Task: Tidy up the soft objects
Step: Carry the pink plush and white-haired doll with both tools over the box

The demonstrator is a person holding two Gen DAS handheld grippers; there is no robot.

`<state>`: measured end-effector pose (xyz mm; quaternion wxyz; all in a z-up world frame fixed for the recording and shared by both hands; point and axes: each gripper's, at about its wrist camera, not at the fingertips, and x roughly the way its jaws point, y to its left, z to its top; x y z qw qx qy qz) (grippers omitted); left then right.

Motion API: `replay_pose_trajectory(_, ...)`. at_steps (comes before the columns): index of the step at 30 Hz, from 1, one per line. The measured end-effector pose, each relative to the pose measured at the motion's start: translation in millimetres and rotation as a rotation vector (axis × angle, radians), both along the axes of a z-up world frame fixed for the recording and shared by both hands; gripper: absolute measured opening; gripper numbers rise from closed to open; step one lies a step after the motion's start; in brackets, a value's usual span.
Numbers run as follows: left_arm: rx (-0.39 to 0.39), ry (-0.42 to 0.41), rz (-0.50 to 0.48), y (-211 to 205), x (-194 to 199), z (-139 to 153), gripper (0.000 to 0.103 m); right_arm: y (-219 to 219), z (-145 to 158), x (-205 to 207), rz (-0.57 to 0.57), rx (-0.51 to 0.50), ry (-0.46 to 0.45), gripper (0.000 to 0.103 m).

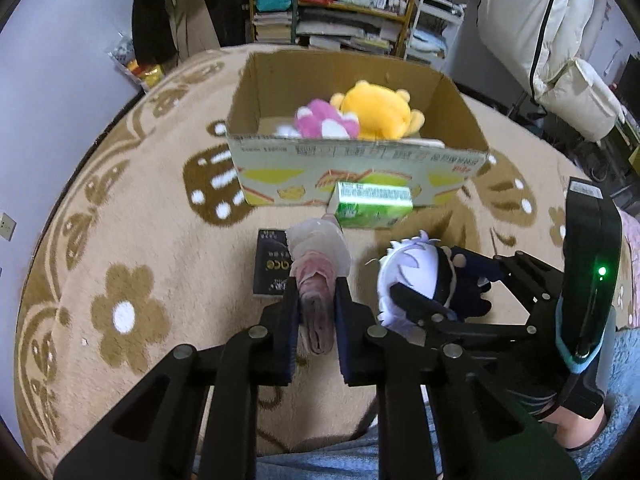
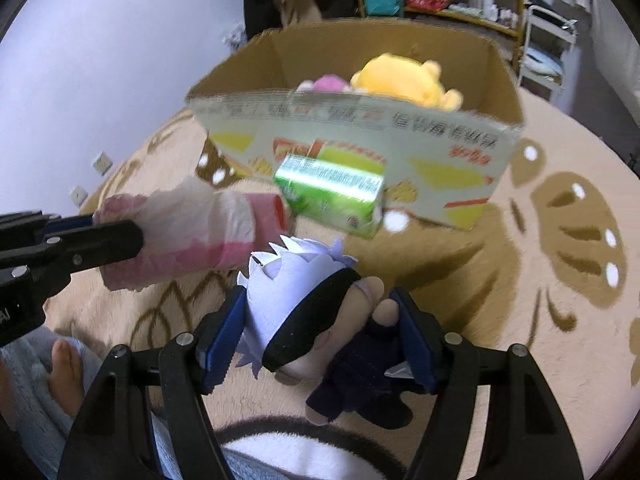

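Note:
My left gripper [image 1: 317, 296] is shut on a pink and white rolled cloth bundle [image 1: 318, 264] and holds it above the rug; it also shows in the right wrist view [image 2: 188, 236]. My right gripper [image 2: 320, 312] is shut on a white-haired plush doll in dark clothes [image 2: 308, 312], which also shows in the left wrist view [image 1: 416, 272]. An open cardboard box [image 1: 352, 172] stands ahead, holding a yellow plush [image 1: 378, 112] and a pink plush [image 1: 324, 120].
A green carton [image 1: 372, 204] lies against the box front. A black booklet [image 1: 272, 268] lies on the beige flowered rug [image 1: 132, 240]. Shelves with books [image 1: 336, 12] and hanging clothes stand behind. My bare foot [image 2: 66, 372] shows at lower left.

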<state>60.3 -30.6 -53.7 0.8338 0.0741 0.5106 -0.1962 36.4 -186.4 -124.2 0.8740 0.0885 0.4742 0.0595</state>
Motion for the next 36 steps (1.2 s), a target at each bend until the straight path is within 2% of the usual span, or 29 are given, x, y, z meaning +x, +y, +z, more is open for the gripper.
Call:
replay_pose_trajectory(17, -0.079, -0.228, 0.059, 11, -10, 45, 0.014, -21, 64, -20, -0.122, -0.014, -0.336, 0.075)
replay_pose_trajectory(26, -0.118, -0.344, 0.083, 16, -17, 67, 0.014, -27, 81, -20, -0.151, -0.021, -0.433, 0.075)
replay_pose_trajectory(36, -0.157, -0.403, 0.094, 19, -11, 89, 0.014, -32, 98, -11, -0.160, -0.040, -0.499, 0.075)
